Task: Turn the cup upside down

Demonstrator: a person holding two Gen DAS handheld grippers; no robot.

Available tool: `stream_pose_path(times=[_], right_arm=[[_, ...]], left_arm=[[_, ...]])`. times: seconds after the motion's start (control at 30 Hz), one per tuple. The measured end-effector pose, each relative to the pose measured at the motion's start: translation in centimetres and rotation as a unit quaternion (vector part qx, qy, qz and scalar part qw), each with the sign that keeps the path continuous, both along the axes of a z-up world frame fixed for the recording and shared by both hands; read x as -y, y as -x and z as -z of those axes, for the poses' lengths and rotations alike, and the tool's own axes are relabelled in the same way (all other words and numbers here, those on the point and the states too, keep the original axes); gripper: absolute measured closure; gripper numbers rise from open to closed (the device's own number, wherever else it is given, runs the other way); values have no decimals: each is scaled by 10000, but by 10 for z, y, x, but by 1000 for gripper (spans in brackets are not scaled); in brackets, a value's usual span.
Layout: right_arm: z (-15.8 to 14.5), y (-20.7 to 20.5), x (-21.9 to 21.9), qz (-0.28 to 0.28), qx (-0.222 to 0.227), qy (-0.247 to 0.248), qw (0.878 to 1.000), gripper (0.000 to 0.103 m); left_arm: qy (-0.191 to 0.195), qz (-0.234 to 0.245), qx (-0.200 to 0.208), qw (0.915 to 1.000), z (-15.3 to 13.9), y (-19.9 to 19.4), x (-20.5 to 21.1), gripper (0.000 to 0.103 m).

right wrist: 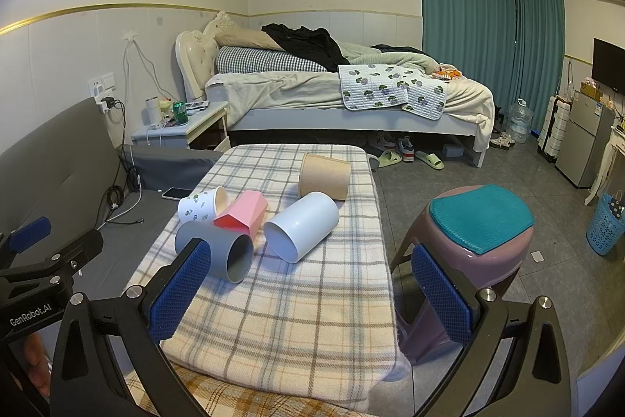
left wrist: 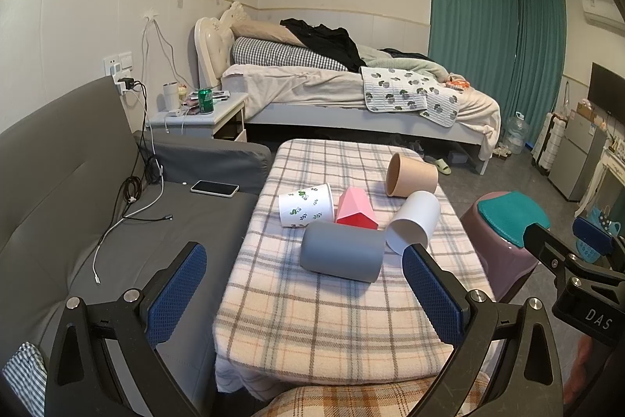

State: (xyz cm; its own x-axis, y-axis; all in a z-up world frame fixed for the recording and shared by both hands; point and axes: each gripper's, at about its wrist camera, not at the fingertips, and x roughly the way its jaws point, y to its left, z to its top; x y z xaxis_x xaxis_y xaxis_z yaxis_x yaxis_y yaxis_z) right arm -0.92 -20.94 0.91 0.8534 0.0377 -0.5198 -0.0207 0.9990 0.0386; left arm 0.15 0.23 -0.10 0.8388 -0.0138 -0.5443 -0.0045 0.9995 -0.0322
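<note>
Several cups lie on their sides on a plaid-covered table (left wrist: 312, 315) (right wrist: 281, 331): a grey cup (left wrist: 341, 257) (right wrist: 215, 251) nearest, a white cup (left wrist: 413, 222) (right wrist: 300, 226), a pink-red faceted cup (left wrist: 354, 209) (right wrist: 242, 213), a leaf-print paper cup (left wrist: 305, 204) (right wrist: 202, 204) and a tan paper cup (left wrist: 411, 175) (right wrist: 324, 175). My left gripper (left wrist: 304, 292) is open and empty, just short of the grey cup. My right gripper (right wrist: 308, 294) is open and empty, over the table's near right part.
A grey sofa (left wrist: 58, 182) with a phone (left wrist: 214, 188) and cables lies left of the table. A purple stool with a teal cushion (right wrist: 474, 233) stands right of it. A bed (right wrist: 351, 92) and a nightstand (left wrist: 199, 118) stand behind.
</note>
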Motion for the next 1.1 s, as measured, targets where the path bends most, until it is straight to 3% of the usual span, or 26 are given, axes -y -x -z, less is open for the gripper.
stream_pose_path(times=[1.1], right_arm=[[0, 0, -2, -1, 18, 16, 10000, 0]], left_arm=[[4, 4, -1, 10000, 0, 0, 0, 0]])
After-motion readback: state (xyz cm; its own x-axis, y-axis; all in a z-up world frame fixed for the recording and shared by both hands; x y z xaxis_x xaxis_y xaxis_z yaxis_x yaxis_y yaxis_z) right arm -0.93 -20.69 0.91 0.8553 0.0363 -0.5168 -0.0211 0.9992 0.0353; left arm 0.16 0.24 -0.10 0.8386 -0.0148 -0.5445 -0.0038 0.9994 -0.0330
